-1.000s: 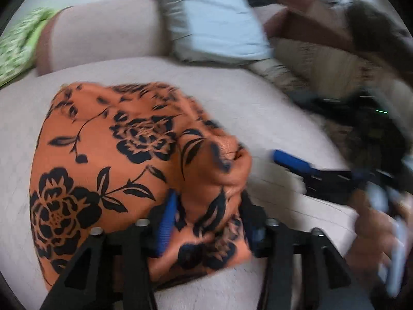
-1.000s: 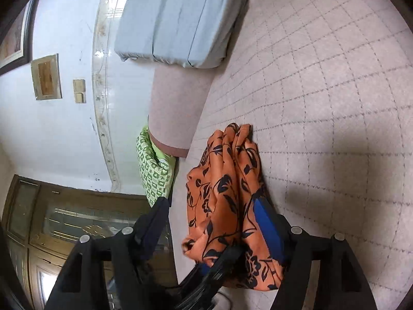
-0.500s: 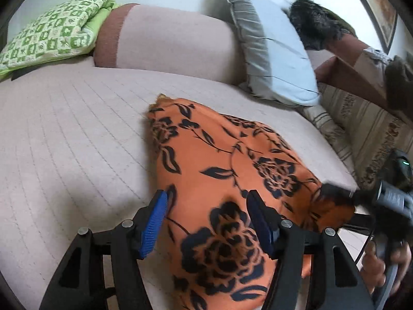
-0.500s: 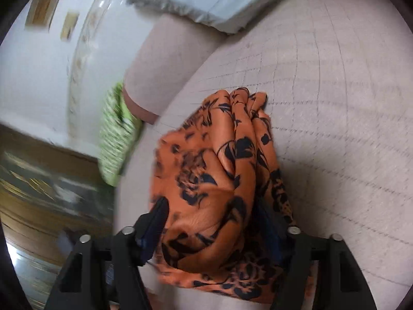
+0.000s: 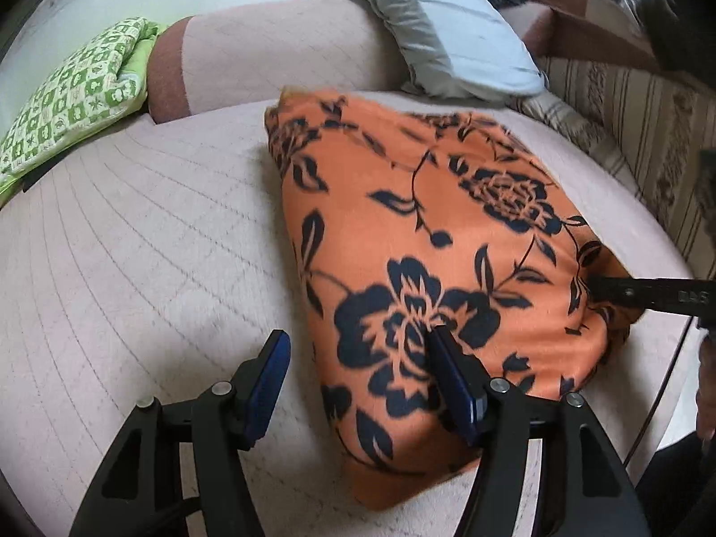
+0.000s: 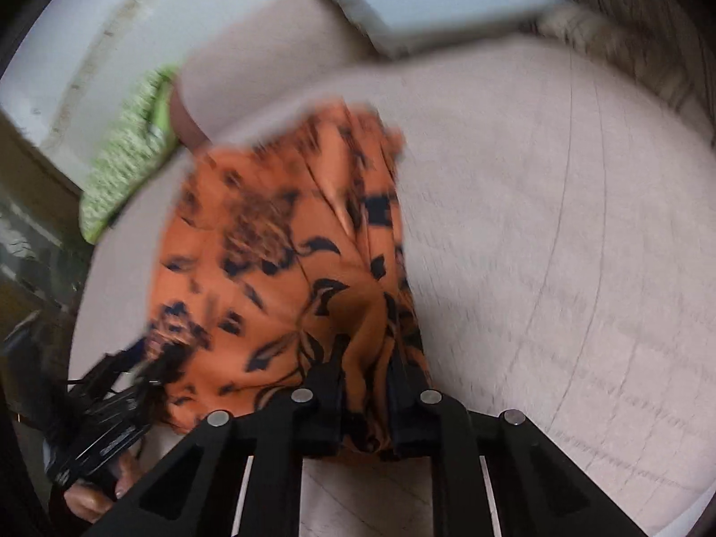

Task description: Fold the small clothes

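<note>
At lower centre, the right gripper (image 6: 363,385), open a second ago, is closing on seemingly bunched orange cloth (image 6: 286,268) for the next fold; left gripper (image 5: 358,385) stays apart.

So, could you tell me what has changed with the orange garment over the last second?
The left gripper let go of the bunched orange garment, which now lies spread flatter on the bed. The right gripper rolled, and its jaws are closing on the garment's edge. The pillow and green cloth stayed put.
</note>
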The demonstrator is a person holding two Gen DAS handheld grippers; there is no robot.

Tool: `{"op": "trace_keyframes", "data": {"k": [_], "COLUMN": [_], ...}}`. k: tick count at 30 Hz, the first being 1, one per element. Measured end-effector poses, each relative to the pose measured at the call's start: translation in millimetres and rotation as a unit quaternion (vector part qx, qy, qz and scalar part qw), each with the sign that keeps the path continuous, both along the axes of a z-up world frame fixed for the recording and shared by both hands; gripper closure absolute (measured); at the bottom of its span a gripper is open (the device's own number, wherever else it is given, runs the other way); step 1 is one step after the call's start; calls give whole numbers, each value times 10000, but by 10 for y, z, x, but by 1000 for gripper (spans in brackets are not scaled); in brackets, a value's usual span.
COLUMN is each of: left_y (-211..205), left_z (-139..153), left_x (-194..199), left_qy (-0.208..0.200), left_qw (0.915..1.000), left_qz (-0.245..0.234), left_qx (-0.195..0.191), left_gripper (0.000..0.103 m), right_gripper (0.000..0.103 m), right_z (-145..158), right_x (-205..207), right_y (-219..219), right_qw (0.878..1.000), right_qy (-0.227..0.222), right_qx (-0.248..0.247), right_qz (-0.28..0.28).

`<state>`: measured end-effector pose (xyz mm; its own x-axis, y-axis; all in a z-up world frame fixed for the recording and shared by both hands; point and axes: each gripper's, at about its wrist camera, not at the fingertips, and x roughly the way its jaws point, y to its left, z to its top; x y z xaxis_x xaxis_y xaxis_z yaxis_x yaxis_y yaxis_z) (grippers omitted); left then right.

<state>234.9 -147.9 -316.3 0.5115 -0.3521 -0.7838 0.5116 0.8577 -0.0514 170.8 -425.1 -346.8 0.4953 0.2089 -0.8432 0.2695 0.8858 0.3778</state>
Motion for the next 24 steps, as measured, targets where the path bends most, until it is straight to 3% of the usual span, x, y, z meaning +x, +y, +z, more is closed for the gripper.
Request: {"op": "trace_keyframes", "data": {"k": [3,6,8,11,13,15,19,21,23,24], "left_y": [0,48,111,199,218,186,87,110,101,90], "left_z": [25,162,326,561,610,507,201,160,148,134], "left_x": [-12,56,71,98,185,284,372,370,351,332], "left_qy": [-66,-89,-426,-933,-833,-452,80,95,-15,-88], "left_qw": [9999,9998,9986,9935,9926,9948,9982,9978,9985,9988], "left_qz": [-77,-21,130,295,387,459,543,584,539,479], "left_qx": [55,-156,-302,-581,-791,-783,-249,-306,-113,-21], "left_gripper": [37,36,36,36,36,36,34,29,23,21], "right_gripper": [88,85,85,85,85,85,85,85,85,86], "right_z": [32,72,192,509,671,746,675,517,313,159], "right_x": [4,-19,-29,-30,45,177,745,1045,1296,1431], "right_y": [23,-113,-195,-264,-271,-218,63,149,153,164], "right_qw": [9999,9991,9982,9964,9925,9916,9951,9962,9959,9976], "right_qy": [1,51,-73,-600,-991,-1111,-970,-787,-597,-353], "right_qx": [-120,383,513,133,134,277,113,375,675,587], "right_qz": [103,-185,-307,-578,-709,-599,-123,42,54,32]}}
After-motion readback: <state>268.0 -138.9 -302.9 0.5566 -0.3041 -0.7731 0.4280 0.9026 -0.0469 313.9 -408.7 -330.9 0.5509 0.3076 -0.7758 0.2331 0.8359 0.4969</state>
